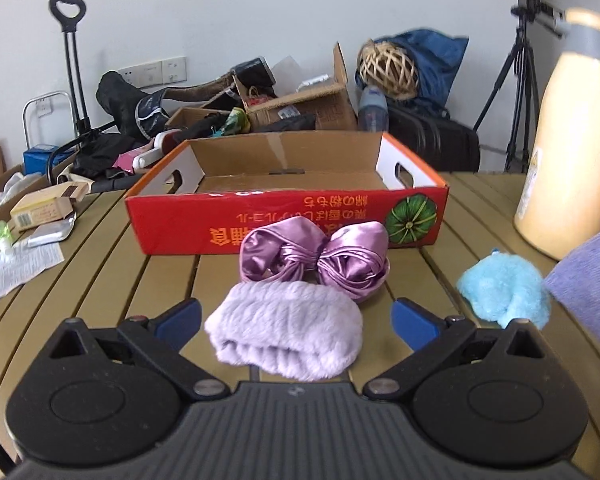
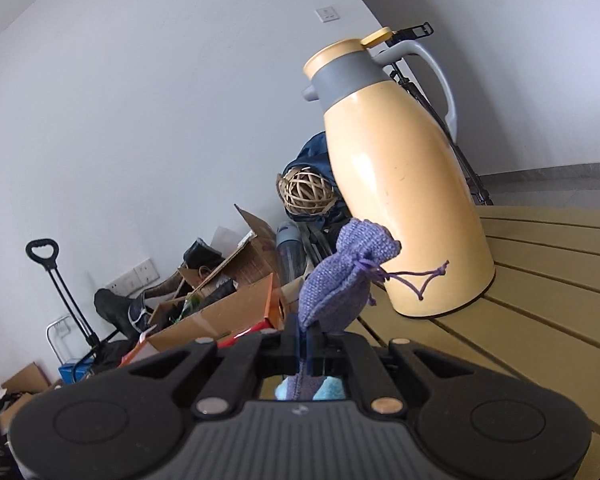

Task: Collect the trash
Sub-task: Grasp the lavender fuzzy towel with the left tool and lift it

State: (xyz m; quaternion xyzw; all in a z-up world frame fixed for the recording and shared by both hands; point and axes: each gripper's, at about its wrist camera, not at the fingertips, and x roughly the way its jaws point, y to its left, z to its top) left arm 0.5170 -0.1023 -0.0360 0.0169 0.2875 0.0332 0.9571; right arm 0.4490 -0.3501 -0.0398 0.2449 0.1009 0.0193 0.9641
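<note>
the right claw [image 2: 306,344] is pinched tight on a purple knitted pouch [image 2: 340,280], held up off the bench [image 2: 540,280] beside the yellow thermos [image 2: 404,184]. the left claw [image 1: 296,316] stands wide and empty, its blue pads either side of a lilac fluffy band [image 1: 288,328] lying on the bench. a satin scrunchie [image 1: 314,258] and a blue fluffy piece [image 1: 504,294] lie near, before the red box [image 1: 284,216]. to do this well, i'd carry the pouch clear over the box wall before letting go, keeping its dangling cord away from the thermos.

Tall cream-yellow thermos jug with grey collar [image 2: 404,184] stands on the slatted olive desk [image 1: 100,280]; black tripod [image 1: 516,92] behind.
</note>
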